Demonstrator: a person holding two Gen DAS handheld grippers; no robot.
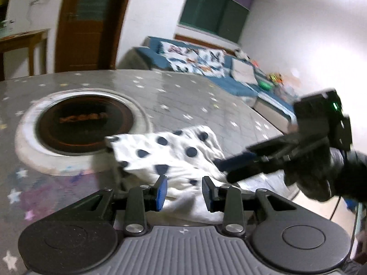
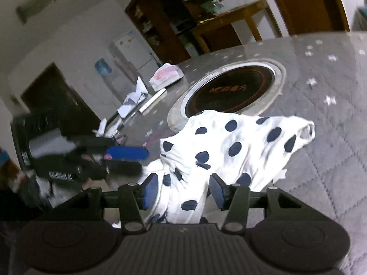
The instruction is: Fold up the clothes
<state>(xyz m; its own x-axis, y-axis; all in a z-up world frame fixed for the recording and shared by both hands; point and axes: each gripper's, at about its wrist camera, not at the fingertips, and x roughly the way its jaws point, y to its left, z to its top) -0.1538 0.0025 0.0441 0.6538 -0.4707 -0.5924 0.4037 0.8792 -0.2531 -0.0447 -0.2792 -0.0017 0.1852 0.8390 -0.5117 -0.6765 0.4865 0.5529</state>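
A white garment with dark polka dots (image 1: 172, 151) lies crumpled on a grey star-patterned tablecloth (image 1: 195, 96), close to its near edge. In the left wrist view, my left gripper (image 1: 184, 191) stands open over the garment's near part, and its blue pads do not press the cloth. My right gripper (image 1: 223, 168) reaches in from the right, tips at the garment's right edge. In the right wrist view, my right gripper (image 2: 183, 190) is open with a hanging strip of the garment (image 2: 229, 137) between its pads, untouched. My left gripper (image 2: 144, 160) sits just left of the cloth.
A round dark cooktop (image 1: 84, 123) is set into the table behind the garment. Papers and a pink-and-white packet (image 2: 165, 75) lie at the table's far left. A blue sofa (image 1: 206, 68) and a wooden side table (image 1: 23, 39) stand beyond. A gloved hand (image 1: 309, 171) holds the right gripper.
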